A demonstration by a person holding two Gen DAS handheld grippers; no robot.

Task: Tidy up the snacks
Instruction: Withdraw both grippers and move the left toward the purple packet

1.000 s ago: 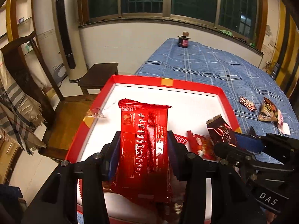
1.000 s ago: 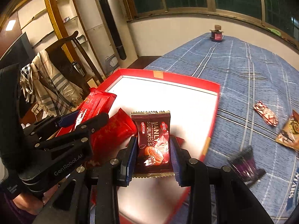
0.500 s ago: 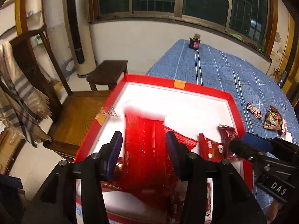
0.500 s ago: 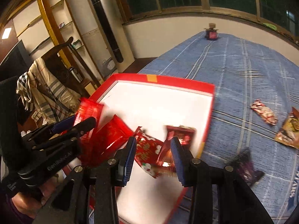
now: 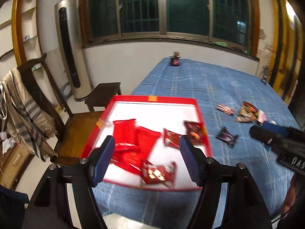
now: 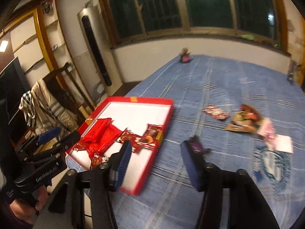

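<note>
A red tray [image 5: 198,112] with a white floor sits at the near left corner of a table covered by a blue striped cloth [image 5: 209,84]. Inside the tray lie several snack packets: a tall red packet [image 5: 123,131] toward the left wall, a second red packet [image 5: 146,139] just beside it and partly overlapping, a small red packet [image 5: 170,140] to their right, a dark brown packet [image 5: 194,133] against the right wall, and a red-and-white packet [image 5: 158,172] near the front edge. All are blurred, so their print cannot be read.

The left gripper [image 5: 146,158] hovers above the front of the tray with its blue-padded jaws spread wide apart and nothing between them. The right gripper [image 6: 155,164] hangs over the cloth just beside the tray's right wall, its jaws likewise wide apart and empty — a dark purple packet [image 6: 197,146] lies on the cloth close to its right finger.

More snacks lie loose on the cloth, well apart from the tray: a red-and-white striped packet [image 6: 216,112], a brown and orange packet [image 6: 245,121] and a pink packet [image 6: 269,131] beside a white card [image 6: 284,143].

At the far end of the table stands a small dark jar [image 5: 175,60]. Left of the table are a wooden chair [image 5: 38,87] draped with a striped scarf [image 5: 26,110], a low dark stool [image 5: 104,93] and a tall standing air conditioner [image 5: 70,49] — behind them, dark barred windows [image 5: 171,7].
</note>
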